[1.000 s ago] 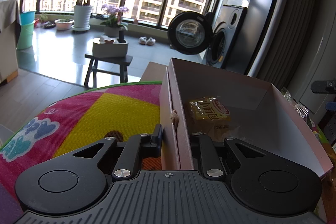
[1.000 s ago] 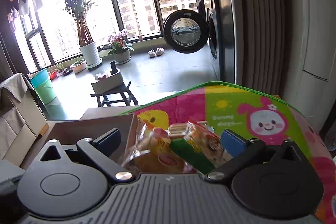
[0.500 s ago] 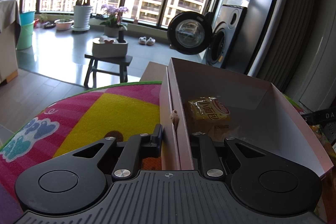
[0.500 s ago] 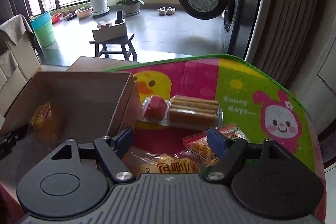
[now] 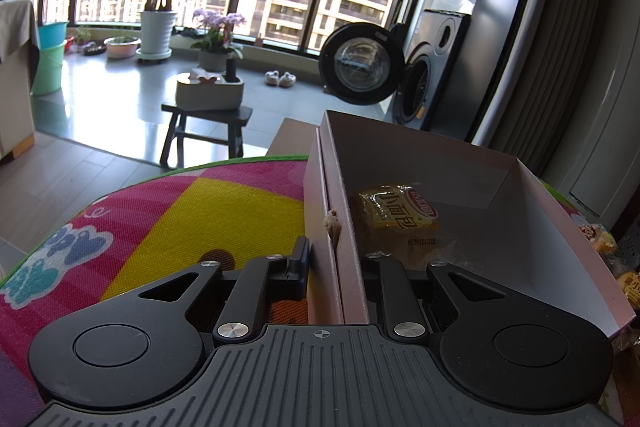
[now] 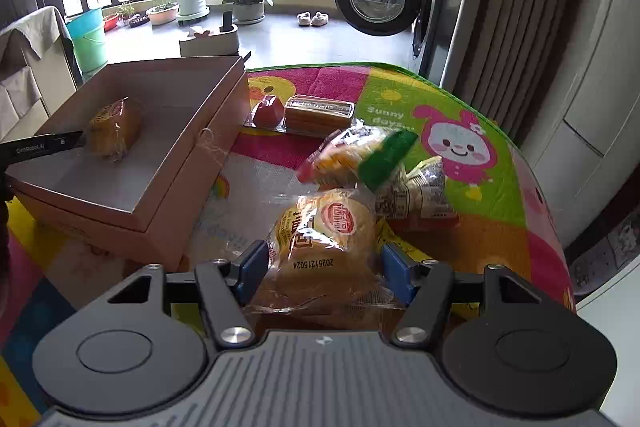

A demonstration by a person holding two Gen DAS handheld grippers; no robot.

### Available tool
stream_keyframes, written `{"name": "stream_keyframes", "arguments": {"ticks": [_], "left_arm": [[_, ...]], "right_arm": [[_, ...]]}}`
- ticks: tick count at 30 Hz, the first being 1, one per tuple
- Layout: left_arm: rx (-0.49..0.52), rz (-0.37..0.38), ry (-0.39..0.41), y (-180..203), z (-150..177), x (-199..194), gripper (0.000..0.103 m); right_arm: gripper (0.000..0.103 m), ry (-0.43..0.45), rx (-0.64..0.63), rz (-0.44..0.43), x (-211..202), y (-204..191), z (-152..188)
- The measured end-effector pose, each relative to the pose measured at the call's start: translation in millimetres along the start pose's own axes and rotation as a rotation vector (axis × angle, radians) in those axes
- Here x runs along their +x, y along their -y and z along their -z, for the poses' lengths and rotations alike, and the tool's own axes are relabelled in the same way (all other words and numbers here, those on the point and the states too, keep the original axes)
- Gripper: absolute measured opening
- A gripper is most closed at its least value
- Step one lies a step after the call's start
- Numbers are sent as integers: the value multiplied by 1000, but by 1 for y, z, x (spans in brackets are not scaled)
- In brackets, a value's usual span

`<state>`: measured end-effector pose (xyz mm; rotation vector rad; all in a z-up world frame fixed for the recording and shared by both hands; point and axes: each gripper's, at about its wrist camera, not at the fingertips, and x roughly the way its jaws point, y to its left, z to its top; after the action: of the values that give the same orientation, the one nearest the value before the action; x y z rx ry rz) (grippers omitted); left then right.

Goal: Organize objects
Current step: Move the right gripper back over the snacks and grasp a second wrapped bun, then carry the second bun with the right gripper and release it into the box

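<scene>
A pinkish cardboard box (image 5: 540, 227) stands open on the colourful mat (image 5: 192, 211), and one yellow bread packet (image 5: 396, 213) lies inside it. My left gripper (image 5: 332, 259) is shut on the box's near side wall. In the right wrist view the same box (image 6: 180, 147) sits at the left with the bread packet (image 6: 114, 131) in it. My right gripper (image 6: 324, 263) is open low over the mat. Its blue pads (image 6: 252, 267) flank a second bread packet (image 6: 328, 231), touching its wrapper at most lightly.
Beyond the flanked packet lie a green-ended snack bag (image 6: 360, 155), a printed wrapper packet (image 6: 420, 191) and a clear tray of biscuits (image 6: 316, 111). The mat's (image 6: 440, 99) green edge curves round behind them. A stool, plants and a washing machine stand on the floor beyond.
The right gripper let go of the green-ended snack, tipped down toward the mat and now straddles a bread packet, pads slightly closer together. The left gripper and the box have not moved.
</scene>
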<state>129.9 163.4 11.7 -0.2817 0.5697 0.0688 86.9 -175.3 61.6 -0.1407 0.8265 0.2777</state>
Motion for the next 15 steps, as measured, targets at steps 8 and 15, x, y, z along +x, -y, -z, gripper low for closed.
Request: {"name": "stream_keyframes", "arguments": {"ticks": [8, 15], "left_arm": [[0, 0, 0, 0, 1, 0, 18], [0, 0, 1, 0, 1, 0, 18]], "right_arm": [[52, -3, 111, -31, -39, 6, 37], [57, -91, 83, -72, -62, -15, 92]]}}
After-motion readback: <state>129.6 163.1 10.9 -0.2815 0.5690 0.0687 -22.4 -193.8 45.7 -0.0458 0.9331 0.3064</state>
